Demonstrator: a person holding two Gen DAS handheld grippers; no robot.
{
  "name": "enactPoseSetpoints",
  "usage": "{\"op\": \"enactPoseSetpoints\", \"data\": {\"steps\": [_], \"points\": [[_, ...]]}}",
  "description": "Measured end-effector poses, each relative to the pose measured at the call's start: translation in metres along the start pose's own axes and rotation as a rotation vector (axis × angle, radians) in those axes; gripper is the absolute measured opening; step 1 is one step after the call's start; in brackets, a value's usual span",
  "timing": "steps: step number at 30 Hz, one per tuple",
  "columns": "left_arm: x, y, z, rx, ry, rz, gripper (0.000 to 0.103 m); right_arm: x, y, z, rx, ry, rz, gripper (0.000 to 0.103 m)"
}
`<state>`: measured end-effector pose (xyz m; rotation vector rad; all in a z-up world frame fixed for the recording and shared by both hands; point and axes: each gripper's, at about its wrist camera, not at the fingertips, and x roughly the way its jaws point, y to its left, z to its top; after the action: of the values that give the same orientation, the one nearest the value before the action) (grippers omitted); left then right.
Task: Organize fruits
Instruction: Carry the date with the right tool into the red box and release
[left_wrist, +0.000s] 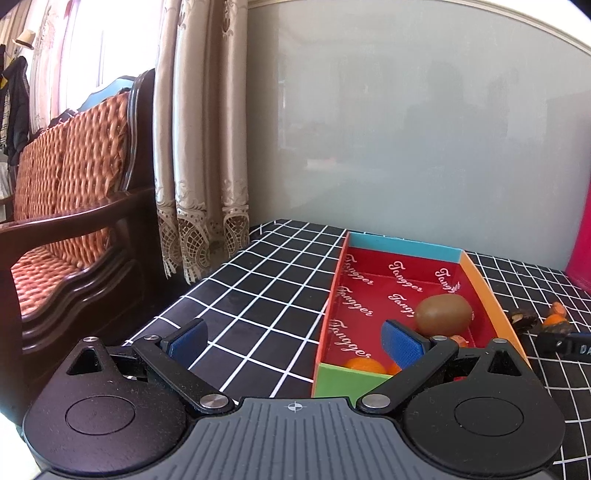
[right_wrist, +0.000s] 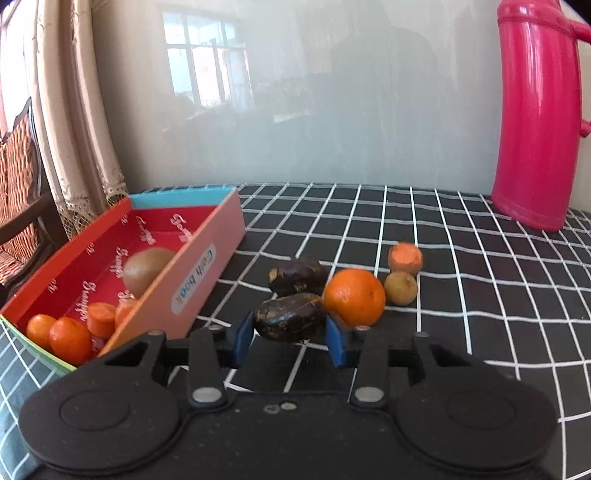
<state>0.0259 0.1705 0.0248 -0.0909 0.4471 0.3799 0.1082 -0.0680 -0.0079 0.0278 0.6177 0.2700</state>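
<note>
The right gripper (right_wrist: 290, 338) is closed on a dark brown, blotchy fruit (right_wrist: 290, 320), its blue pads (right_wrist: 244, 332) pressed against the fruit's two ends, and the fruit appears lifted slightly above the black-and-white checked tablecloth (right_wrist: 461, 266). Just behind it lies a second dark fruit (right_wrist: 297, 276), and to the right sit an orange (right_wrist: 354, 296), a small tan round fruit (right_wrist: 400, 288) touching or nearly touching the orange, and a cut piece of carrot (right_wrist: 405, 257) just behind that. The left gripper (left_wrist: 295, 341) is spread wide and holds nothing; its right finger hangs over the near end of the open cardboard box (left_wrist: 487, 291), its left finger over the cloth beside the box. The box's red inner lining is printed over and over with a white script word that reads like "Tangger", and a white sticker on its outer side wall (right_wrist: 194, 277) reads "Cloth book". Inside the box lie a kiwi (left_wrist: 443, 314) near the middle, and at the near end two small oranges (right_wrist: 55, 334) and orange carrot pieces (right_wrist: 101, 319). A tall pink jug (right_wrist: 535, 118) stands at the far right of the table against the pale wall, well apart from the fruit.
</note>
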Motion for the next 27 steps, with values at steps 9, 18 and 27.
{"op": "enactPoseSetpoints", "data": {"steps": [9,18,27], "points": [[-0.003,0.013,-0.001,-0.006,0.003,0.022,0.099,-0.029,0.023,0.013,-0.046,-0.112,0.079,0.04],[-0.002,0.026,-0.003,-0.014,0.017,0.04,0.099,-0.032,0.063,0.014,-0.123,-0.141,0.182,0.04],[0.0,0.031,-0.005,-0.007,0.025,0.045,0.099,-0.02,0.087,0.007,-0.169,-0.104,0.204,0.04]]}}
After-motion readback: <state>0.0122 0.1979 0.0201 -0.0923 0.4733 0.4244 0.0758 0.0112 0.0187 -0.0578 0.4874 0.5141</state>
